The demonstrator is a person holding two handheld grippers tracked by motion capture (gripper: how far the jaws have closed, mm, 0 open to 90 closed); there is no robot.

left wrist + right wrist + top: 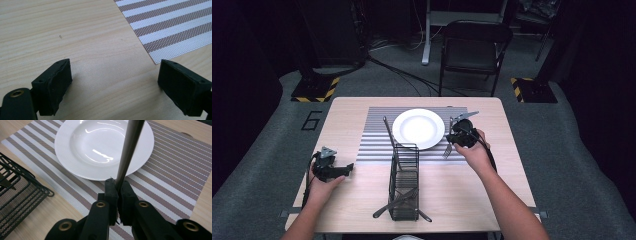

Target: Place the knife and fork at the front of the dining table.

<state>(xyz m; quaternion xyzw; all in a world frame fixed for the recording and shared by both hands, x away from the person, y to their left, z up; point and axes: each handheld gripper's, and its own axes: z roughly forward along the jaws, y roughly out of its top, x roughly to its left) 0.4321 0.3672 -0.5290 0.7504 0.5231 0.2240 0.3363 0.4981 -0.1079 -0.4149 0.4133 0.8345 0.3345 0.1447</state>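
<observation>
The right tool pinches a fork by its handle beside the white plate; the thin grip may let it swing. The left tool stands wide, empty.

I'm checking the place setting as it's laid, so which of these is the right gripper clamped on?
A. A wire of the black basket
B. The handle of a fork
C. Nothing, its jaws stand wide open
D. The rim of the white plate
B: the right gripper has its jaws pinched on the fork, whose thin metal handle crosses in front of the white plate.
</observation>
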